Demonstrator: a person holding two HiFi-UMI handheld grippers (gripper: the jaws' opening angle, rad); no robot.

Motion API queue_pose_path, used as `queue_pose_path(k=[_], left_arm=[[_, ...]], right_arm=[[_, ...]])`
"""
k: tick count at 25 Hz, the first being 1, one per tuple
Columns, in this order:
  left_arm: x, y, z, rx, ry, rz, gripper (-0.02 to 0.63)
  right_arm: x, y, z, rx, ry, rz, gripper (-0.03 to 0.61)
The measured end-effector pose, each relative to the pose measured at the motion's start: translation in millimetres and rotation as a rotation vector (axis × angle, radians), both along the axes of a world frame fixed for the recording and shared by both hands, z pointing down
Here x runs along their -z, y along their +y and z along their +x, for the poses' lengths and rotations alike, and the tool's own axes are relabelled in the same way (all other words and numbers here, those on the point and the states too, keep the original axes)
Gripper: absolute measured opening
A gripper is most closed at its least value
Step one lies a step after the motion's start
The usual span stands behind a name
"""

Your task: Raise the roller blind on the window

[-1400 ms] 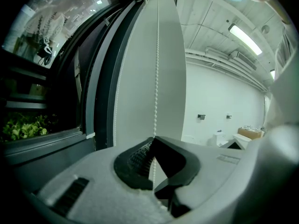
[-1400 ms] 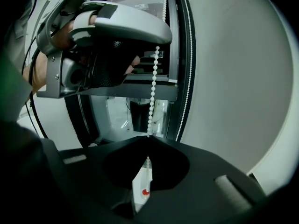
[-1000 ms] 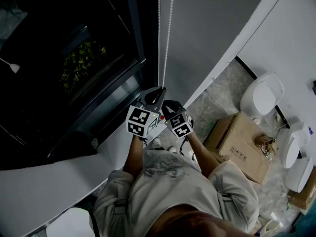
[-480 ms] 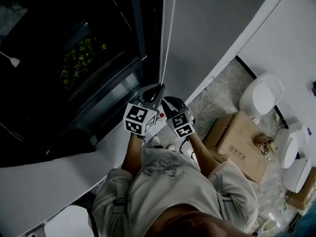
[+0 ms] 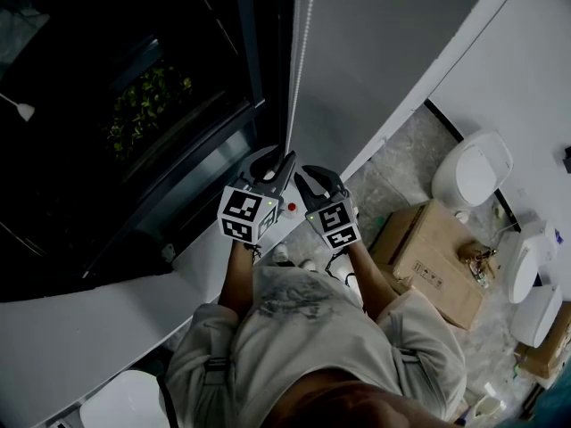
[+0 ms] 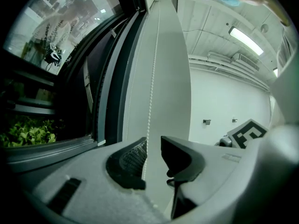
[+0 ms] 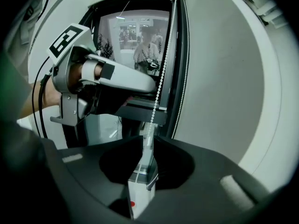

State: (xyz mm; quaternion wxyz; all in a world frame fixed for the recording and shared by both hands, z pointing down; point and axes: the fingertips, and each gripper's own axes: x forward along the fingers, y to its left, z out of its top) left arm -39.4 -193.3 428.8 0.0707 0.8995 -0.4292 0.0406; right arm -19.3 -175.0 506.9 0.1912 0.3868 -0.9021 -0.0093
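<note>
The roller blind's bead chain (image 5: 299,69) hangs straight down along the dark window frame (image 5: 254,69). It runs directly ahead of both your tongs and drops between them. The blind's cloth itself I cannot make out in any view.

Your left gripper (image 6: 152,146) has just been opening. Its jaws now stand well apart with the chain (image 6: 149,101) passing through the gap close to the ribbed left pad, and neither pad squeezes it.

Your right gripper (image 7: 145,141) sits just right of the left one and close beside it. Its jaws are a narrow way apart, the chain (image 7: 159,87) runs down into the slot, and light shows through below, so nothing is clamped there either. From the right gripper view, the left gripper's white body lies up and to the left, its tip at the chain.

Left of and beyond both tongs is the window glass (image 5: 134,105), with green plants (image 5: 147,105) behind it. Beneath the tongs runs the white sill (image 5: 107,319). Off to the right of your right gripper, down on the floor, are a cardboard box (image 5: 437,266) and a white toilet (image 5: 477,172).
</note>
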Motion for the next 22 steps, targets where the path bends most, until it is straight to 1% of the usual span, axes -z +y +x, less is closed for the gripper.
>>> queue_pose_path(k=[3,5,7,10,11,17,22], left_arm=[[5,0,-8,0.036,-0.008,0.027,0.109],[9,0,-13,0.054,-0.008,0.044,0.101],[12,2,-16,0.067,-0.006,0.057,0.067],[11,6,-20,0.081,-0.006,0.068,0.020],[11,8,-21,0.082,-0.004,0.070,0.011],[11,17,-19,0.068,0.003,0.072,0.006],[4,24,-15,0.056,0.006,0.059,0.006]], right_arm=[[13,1,3,-0.004,-0.019,0.022,0.084],[22,1,4,-0.006,-0.036,0.035,0.081],[32,2,6,-0.007,-0.054,0.053,0.067],[48,5,8,-0.010,-0.086,0.086,0.016],[53,7,8,-0.008,-0.097,0.096,0.009],[83,15,9,0.016,-0.186,0.125,0.009],[91,21,11,0.029,-0.219,0.122,0.008]])
